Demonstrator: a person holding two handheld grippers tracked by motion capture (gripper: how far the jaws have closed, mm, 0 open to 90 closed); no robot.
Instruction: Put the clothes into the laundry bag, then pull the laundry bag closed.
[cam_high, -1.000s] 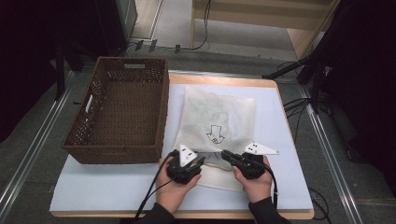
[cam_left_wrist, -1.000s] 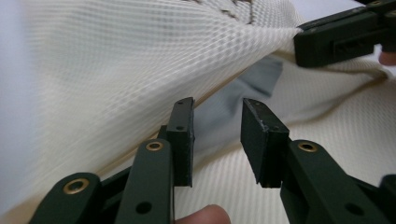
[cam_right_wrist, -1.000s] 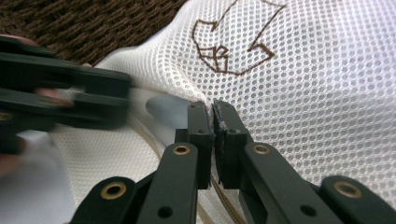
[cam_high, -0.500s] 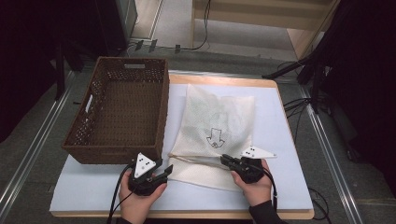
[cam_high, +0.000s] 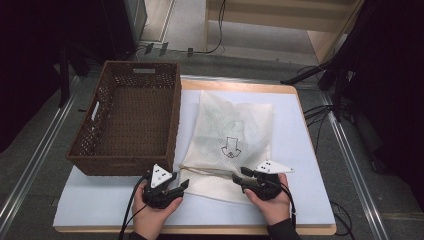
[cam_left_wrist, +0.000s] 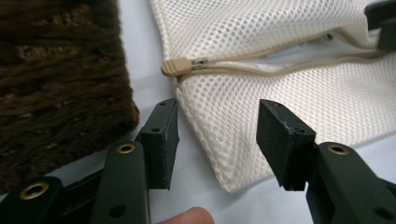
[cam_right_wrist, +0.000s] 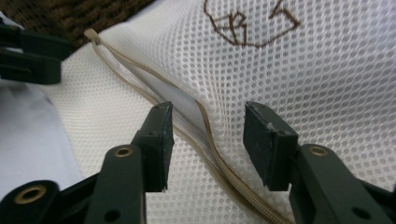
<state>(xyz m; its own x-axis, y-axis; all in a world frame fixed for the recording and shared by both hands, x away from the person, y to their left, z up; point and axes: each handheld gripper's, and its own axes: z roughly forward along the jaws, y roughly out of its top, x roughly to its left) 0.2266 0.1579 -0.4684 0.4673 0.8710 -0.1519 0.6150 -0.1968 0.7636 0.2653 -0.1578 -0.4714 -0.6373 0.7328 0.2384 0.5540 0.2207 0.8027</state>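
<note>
- The white mesh laundry bag (cam_high: 232, 137) lies flat on the desk (cam_high: 310, 165), just beside the brown wicker basket (cam_high: 127, 117), its zipped edge nearest the person
- The left gripper (cam_high: 167, 188) sits at the bag's near left corner; its jaws have just been opening and stand apart, the corner between them but not pinched
- The right gripper (cam_high: 240, 179) straddles the beige zipper (cam_right_wrist: 205, 135); its jaws have just been opening too and grip nothing
- The zipper's pull (cam_left_wrist: 180, 66) rests at the left end, and the slit gapes partly open
- Judged light, limp and thin: the mesh should sag and slide, so the stiffer zipper tape or the seamed corner looks the safest place to pinch
</note>
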